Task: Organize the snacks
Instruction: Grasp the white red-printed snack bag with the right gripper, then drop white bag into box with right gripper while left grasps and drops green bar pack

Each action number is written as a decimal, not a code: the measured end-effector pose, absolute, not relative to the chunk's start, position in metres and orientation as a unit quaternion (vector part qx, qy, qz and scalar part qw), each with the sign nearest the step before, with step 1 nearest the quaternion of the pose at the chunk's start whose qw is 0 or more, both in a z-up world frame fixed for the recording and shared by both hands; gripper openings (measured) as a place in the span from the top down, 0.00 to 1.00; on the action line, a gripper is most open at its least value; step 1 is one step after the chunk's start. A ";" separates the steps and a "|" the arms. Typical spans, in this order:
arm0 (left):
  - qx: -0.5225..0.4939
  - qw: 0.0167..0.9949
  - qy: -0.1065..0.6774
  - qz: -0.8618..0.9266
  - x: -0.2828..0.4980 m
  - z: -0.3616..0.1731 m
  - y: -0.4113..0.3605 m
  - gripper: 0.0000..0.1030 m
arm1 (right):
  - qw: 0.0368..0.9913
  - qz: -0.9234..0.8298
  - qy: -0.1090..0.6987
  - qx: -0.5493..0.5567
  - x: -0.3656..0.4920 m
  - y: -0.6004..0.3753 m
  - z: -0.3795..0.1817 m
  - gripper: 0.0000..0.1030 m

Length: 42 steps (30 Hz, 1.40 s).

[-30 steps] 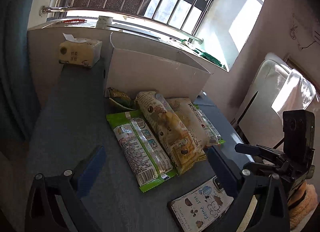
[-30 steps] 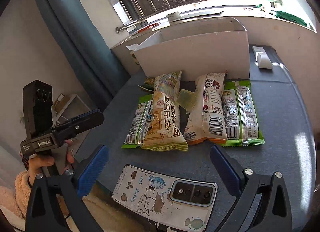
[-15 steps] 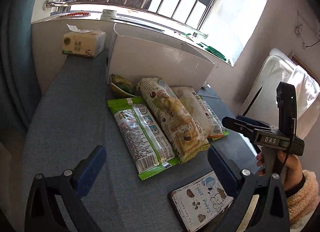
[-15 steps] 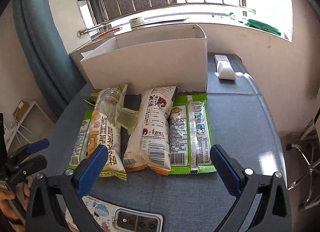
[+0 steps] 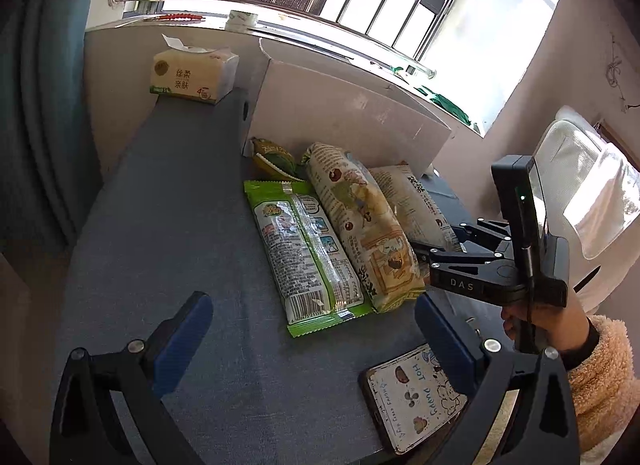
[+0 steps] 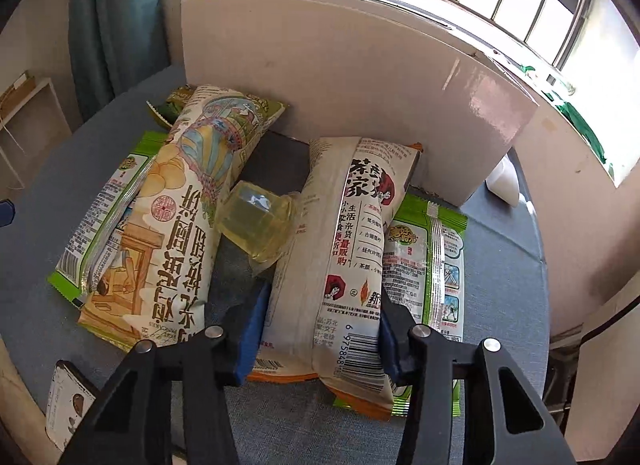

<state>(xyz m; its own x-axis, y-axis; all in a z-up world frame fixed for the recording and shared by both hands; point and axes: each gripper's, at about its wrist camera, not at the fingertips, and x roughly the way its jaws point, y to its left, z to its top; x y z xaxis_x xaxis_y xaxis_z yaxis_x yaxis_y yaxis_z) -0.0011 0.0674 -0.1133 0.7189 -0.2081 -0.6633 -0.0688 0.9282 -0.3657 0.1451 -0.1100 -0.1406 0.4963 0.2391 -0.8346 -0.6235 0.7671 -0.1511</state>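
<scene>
My right tool (image 6: 316, 341) is down over the near end of the white snack bag (image 6: 348, 249), one blue pad on each long side, jaws closing on it. The pads look to be against the wrapper, but I cannot tell how firmly they press.

The bag lies flat on the bench (image 6: 516, 289), its long axis running from the tool toward the cardboard box (image 6: 360, 77) at the far edge. It partly covers a green packet (image 6: 436, 261) toward the right edge. A small yellow jelly cup (image 6: 256, 221) touches its other side, and the tall chip bag (image 6: 184, 205) lies beyond that.

Judgement: the grip is across the short axis at the near end, so the far end will likely droop on lifting. The box stands straight ahead along the bag's axis.

My left tool (image 5: 308, 345) hovers open and empty over the near edge, beside the phone (image 5: 416, 397). The right hand is clearly the nearer.
</scene>
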 end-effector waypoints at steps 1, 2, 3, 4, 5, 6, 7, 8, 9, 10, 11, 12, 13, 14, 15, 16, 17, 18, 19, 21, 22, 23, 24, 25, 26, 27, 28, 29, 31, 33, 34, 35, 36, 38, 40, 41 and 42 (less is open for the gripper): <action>-0.185 0.908 0.373 -0.038 -0.001 -0.114 0.066 0.00 | 0.835 0.263 0.436 -0.209 0.145 -0.114 -0.139 0.54; -0.183 0.908 0.375 -0.039 0.002 -0.115 0.065 0.00 | 0.836 0.265 0.439 -0.197 0.145 -0.119 -0.136 0.55; -0.179 0.907 0.379 -0.038 0.005 -0.116 0.064 0.00 | 0.839 0.265 0.437 -0.186 0.145 -0.125 -0.133 0.56; -0.173 0.906 0.386 -0.032 0.008 -0.118 0.063 0.00 | 0.844 0.266 0.431 -0.178 0.144 -0.131 -0.129 0.56; -0.167 0.903 0.394 -0.025 0.012 -0.121 0.062 0.00 | 0.848 0.268 0.426 -0.168 0.143 -0.137 -0.125 0.56; -0.161 0.900 0.405 -0.021 0.018 -0.125 0.062 0.00 | 0.850 0.269 0.425 -0.155 0.143 -0.145 -0.121 0.56; -0.156 0.897 0.414 -0.016 0.022 -0.127 0.061 0.00 | 0.853 0.269 0.427 -0.133 0.144 -0.156 -0.117 0.56; -0.153 0.895 0.418 -0.011 0.027 -0.129 0.061 0.00 | 0.856 0.270 0.428 -0.110 0.143 -0.164 -0.112 0.56; -0.154 0.894 0.420 -0.009 0.031 -0.130 0.061 0.00 | 0.857 0.270 0.429 -0.089 0.143 -0.173 -0.108 0.56; -0.159 0.893 0.420 -0.013 0.035 -0.131 0.062 0.00 | 0.859 0.271 0.428 -0.070 0.141 -0.181 -0.102 0.56; -0.161 0.892 0.421 -0.017 0.040 -0.131 0.062 0.00 | 0.862 0.273 0.423 -0.058 0.137 -0.190 -0.098 0.56; -0.158 0.891 0.425 -0.015 0.046 -0.132 0.061 0.00 | 0.865 0.274 0.418 -0.048 0.134 -0.198 -0.093 0.56; -0.149 0.889 0.432 -0.007 0.054 -0.134 0.060 0.00 | 0.867 0.273 0.414 -0.041 0.129 -0.202 -0.088 0.56; -0.140 0.888 0.439 0.004 0.061 -0.137 0.059 0.00 | 0.869 0.273 0.411 -0.035 0.126 -0.207 -0.085 0.56; -0.135 0.885 0.445 0.009 0.068 -0.139 0.057 0.00 | 0.871 0.274 0.407 -0.029 0.122 -0.211 -0.082 0.56; -0.131 0.884 0.449 0.010 0.075 -0.141 0.056 0.00 | 0.871 0.276 0.405 -0.023 0.116 -0.214 -0.078 0.56; -0.127 0.884 0.450 0.013 0.081 -0.142 0.054 0.00 | 0.872 0.278 0.401 -0.021 0.111 -0.217 -0.076 0.56; -0.118 0.882 0.455 0.022 0.089 -0.144 0.052 0.00 | 0.873 0.280 0.399 -0.023 0.106 -0.218 -0.075 0.56; -0.108 0.878 0.464 0.031 0.097 -0.147 0.049 0.00 | 0.873 0.282 0.397 -0.026 0.106 -0.210 -0.074 0.56; -0.090 0.876 0.471 0.049 0.111 -0.152 0.044 0.00 | 0.873 0.284 0.395 -0.029 0.102 -0.209 -0.073 0.56; -0.078 0.876 0.474 0.052 0.117 -0.153 0.040 0.00 | 0.873 0.285 0.396 -0.030 0.100 -0.208 -0.073 0.56; -0.067 0.875 0.477 0.052 0.121 -0.155 0.035 0.00 | 0.871 0.287 0.397 -0.030 0.101 -0.207 -0.075 0.56; -0.059 0.875 0.478 0.051 0.124 -0.156 0.031 0.00 | 0.870 0.288 0.398 -0.029 0.101 -0.207 -0.077 0.56; -0.049 0.874 0.479 0.057 0.126 -0.156 0.027 0.00 | 0.870 0.287 0.400 -0.029 0.100 -0.208 -0.079 0.56; -0.043 0.874 0.481 0.060 0.127 -0.157 0.025 0.00 | 0.869 0.286 0.402 -0.028 0.101 -0.207 -0.081 0.56; -0.037 0.875 0.479 0.061 0.126 -0.158 0.024 0.00 | 0.869 0.287 0.403 -0.026 0.101 -0.207 -0.082 0.56; -0.032 0.878 0.474 0.055 0.125 -0.158 0.021 0.02 | 0.867 0.290 0.404 -0.024 0.101 -0.207 -0.083 0.56; -0.029 0.881 0.470 0.049 0.123 -0.157 0.022 0.06 | 0.866 0.291 0.405 -0.024 0.100 -0.205 -0.084 0.56; -0.024 0.888 0.458 0.034 0.118 -0.150 0.025 0.34 | 0.865 0.293 0.407 -0.026 0.099 -0.203 -0.086 0.56; -0.044 0.888 0.456 0.023 0.110 -0.146 0.038 0.37 | 0.864 0.295 0.407 -0.025 0.099 -0.202 -0.088 0.56; -0.047 0.890 0.453 0.024 0.102 -0.145 0.043 0.38 | 0.863 0.298 0.407 -0.024 0.099 -0.201 -0.088 0.56; -0.050 0.894 0.445 0.021 0.096 -0.142 0.048 0.38 | 0.863 0.298 0.407 -0.023 0.099 -0.201 -0.088 0.56; -0.056 0.896 0.441 0.014 0.089 -0.138 0.051 0.38 | 0.863 0.299 0.406 -0.022 0.098 -0.200 -0.088 0.56; -0.070 0.903 0.425 0.004 0.075 -0.128 0.058 0.38 | 0.862 0.303 0.406 -0.020 0.098 -0.199 -0.087 0.56; -0.068 0.911 0.406 -0.001 0.063 -0.113 0.061 0.38 | 0.861 0.308 0.404 -0.011 0.100 -0.199 -0.085 0.56; -0.070 0.916 0.395 -0.004 0.058 -0.104 0.063 0.38 | 0.861 0.311 0.403 -0.004 0.101 -0.199 -0.083 0.56; -0.076 0.920 0.384 -0.014 0.055 -0.095 0.065 0.38 | 0.861 0.313 0.400 0.005 0.104 -0.199 -0.081 0.56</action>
